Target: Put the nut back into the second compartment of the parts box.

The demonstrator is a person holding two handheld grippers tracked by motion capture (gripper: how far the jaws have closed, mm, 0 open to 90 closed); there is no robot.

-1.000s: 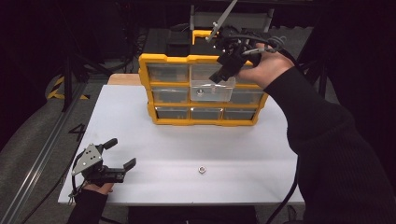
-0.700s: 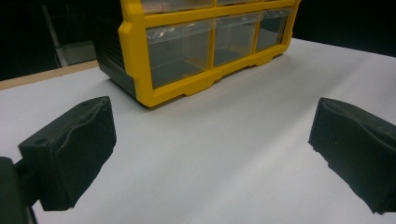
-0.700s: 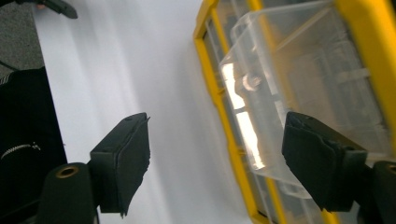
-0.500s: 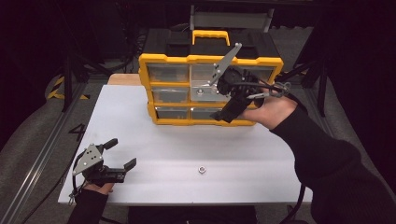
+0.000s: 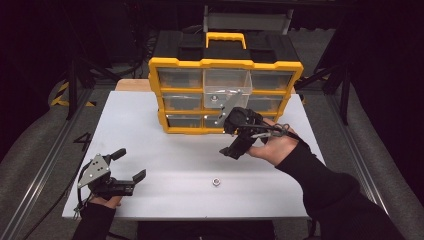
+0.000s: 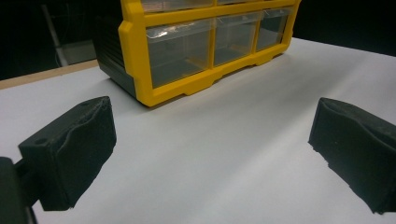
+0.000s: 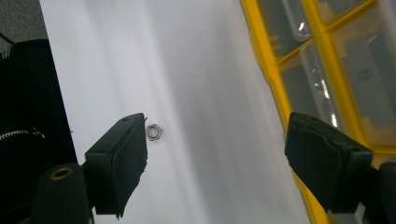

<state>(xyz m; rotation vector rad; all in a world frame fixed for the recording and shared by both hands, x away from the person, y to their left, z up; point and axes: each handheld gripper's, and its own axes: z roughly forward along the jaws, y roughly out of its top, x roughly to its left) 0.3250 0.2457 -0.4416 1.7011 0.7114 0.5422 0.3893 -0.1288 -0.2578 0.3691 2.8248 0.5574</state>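
A small metal hex nut (image 5: 216, 181) lies on the white table (image 5: 165, 150) near its front edge. Behind it stands a yellow drawer organizer (image 5: 225, 65) with clear drawers. My right gripper (image 5: 234, 150) hovers low in front of the organizer's bottom row, tilted down and to the left, above and right of the nut. Its jaws have just been opening and stand open with nothing between them. In the right gripper view the nut (image 7: 154, 132) lies beside one fingertip (image 7: 123, 158), and the organizer (image 7: 327, 60) runs along the right. My left gripper (image 5: 129, 164) rests open at the front left.
The top middle drawer (image 5: 226, 89) looks pulled out, with a small metal part (image 5: 214, 98) inside. In the left gripper view the organizer (image 6: 187, 46) stands ahead across bare table between my left gripper's (image 6: 210, 154) wide jaws. Dark floor and metal rails surround the table.
My right hand has come down from the organizer's top row to just above the table in front of it. The left gripper has not moved.
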